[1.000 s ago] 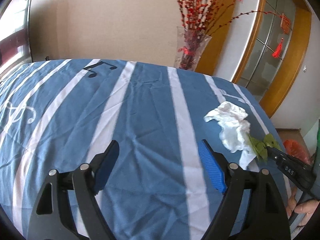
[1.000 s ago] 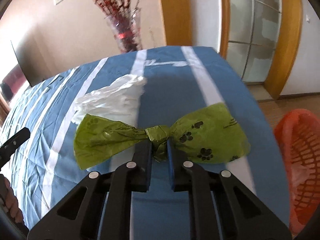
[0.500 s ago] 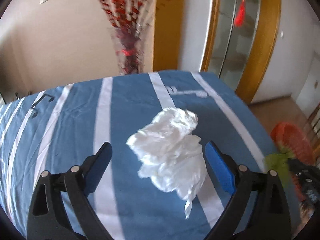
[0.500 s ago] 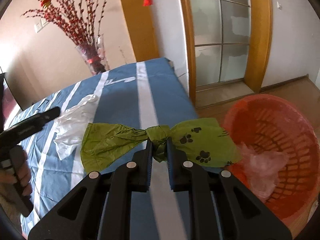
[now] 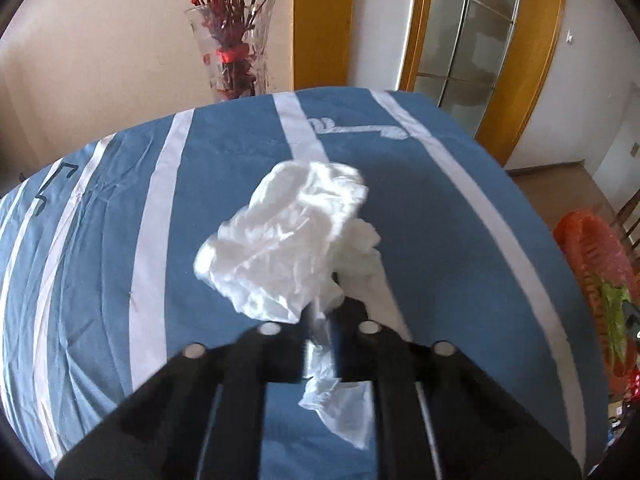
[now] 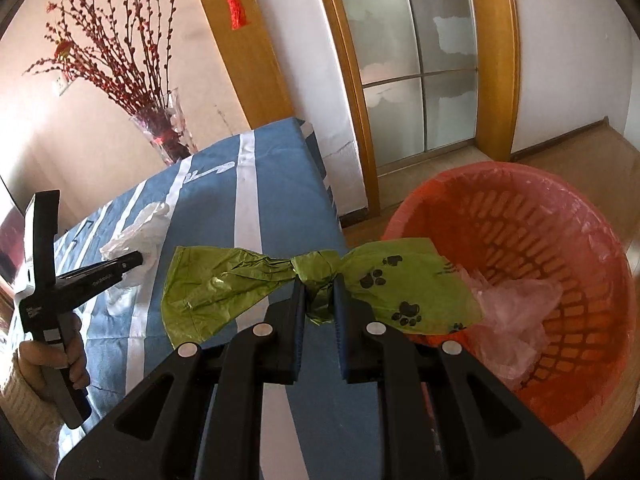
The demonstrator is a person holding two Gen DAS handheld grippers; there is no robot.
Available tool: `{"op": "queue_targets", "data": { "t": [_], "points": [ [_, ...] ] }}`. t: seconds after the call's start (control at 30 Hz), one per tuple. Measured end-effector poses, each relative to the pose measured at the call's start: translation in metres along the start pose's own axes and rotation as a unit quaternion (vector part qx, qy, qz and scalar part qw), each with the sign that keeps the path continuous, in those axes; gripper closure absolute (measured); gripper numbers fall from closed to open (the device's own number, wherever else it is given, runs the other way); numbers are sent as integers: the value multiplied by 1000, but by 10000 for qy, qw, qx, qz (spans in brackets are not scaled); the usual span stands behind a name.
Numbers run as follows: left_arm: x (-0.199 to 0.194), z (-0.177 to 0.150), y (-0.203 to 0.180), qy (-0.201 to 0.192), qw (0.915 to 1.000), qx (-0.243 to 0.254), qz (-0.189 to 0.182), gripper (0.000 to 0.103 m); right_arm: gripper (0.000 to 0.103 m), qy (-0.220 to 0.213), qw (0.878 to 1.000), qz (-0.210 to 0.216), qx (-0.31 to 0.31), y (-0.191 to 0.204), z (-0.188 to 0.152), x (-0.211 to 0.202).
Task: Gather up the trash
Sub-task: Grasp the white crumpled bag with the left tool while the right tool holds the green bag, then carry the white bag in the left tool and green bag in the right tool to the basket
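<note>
- White crumpled tissue point(image 5: 296, 240), left wrist view: left gripper point(image 5: 320, 332) jaws just closed, pinching its near end on the blue striped tablecloth point(image 5: 460, 220); wad trails away from the camera.
- Right wrist view: right gripper point(image 6: 319, 300) clenched on the knot of the green bag point(image 6: 320, 284), held by the orange basket point(image 6: 560, 208) rim for dropping; long axis left-right.

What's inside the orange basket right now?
The orange basket has a clear liner and a crumpled pinkish plastic bag lying inside. The green paw-print bag in the right gripper covers part of its near rim; nothing else shows.
</note>
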State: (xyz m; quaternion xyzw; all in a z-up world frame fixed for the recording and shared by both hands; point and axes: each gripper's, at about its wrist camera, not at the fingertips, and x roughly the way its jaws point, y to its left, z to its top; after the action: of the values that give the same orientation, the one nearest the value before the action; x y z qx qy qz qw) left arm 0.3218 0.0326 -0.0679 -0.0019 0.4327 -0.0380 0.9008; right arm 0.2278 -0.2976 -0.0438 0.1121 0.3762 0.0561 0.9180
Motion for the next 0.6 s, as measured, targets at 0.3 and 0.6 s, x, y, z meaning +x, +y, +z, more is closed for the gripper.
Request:
{"op": "queue_targets", "data": {
  "t": [0.3, 0.6],
  "points": [
    [-41, 0, -17, -456, 9986, 47, -279, 96, 89, -321, 9994, -10, 132, -20, 3, -33],
    [-84, -1, -71, -751, 9939, 375, -713, 96, 89, -651, 9975, -106, 251, -45, 2, -68]
  ]
}}
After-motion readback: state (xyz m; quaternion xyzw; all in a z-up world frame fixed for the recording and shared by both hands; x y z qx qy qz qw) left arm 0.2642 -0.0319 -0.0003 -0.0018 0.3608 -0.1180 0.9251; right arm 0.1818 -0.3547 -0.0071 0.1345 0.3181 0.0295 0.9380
